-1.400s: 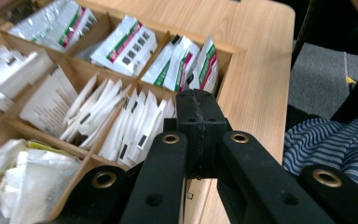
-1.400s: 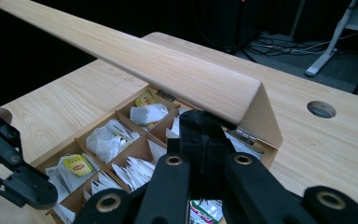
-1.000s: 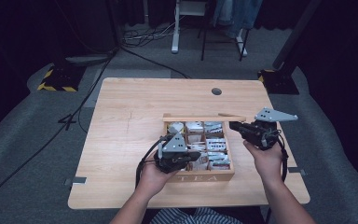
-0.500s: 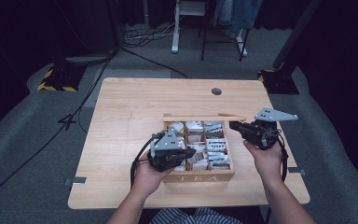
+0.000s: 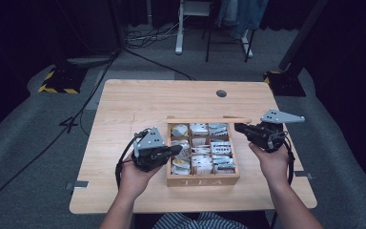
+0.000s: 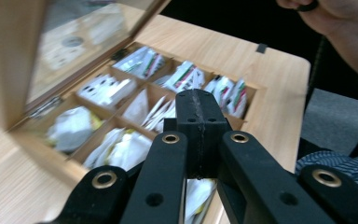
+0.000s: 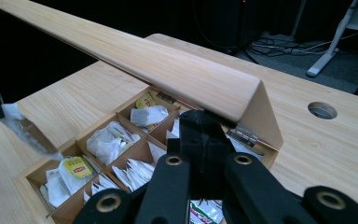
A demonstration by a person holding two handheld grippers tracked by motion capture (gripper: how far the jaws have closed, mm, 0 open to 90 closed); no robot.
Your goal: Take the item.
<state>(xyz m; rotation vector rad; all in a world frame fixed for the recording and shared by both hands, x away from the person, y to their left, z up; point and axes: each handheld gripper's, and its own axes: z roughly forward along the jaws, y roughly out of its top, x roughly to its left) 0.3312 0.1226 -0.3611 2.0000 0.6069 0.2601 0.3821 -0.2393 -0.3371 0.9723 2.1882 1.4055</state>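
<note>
A pale wooden bench (image 5: 138,102) with a round cable hole (image 5: 221,93) near its far edge stands on grey carpet in a dark room. Beyond it lie black cables (image 5: 143,43), a white desk leg (image 5: 178,33), a chair and two yellow-and-black striped blocks (image 5: 57,81).

One wooden tea box (image 5: 202,180), marked TEA on its front wall, sits toward the near middle of the bench. Its hinged lid (image 5: 208,120) stands open at the far side, rising between the compartments and the far half of the bench. The box has nine compartments in three rows of three, each holding white paper tea bags (image 5: 219,148), some with yellow tags; how many bags there are cannot be told.

The left claw (image 5: 174,150) is clenched on one tea bag (image 7: 25,130), held above the box's left edge. The right claw (image 5: 238,128) is clenched with nothing in it, just beside the box's far right corner, near the lid's end. Two hands hold the two claws.
</note>
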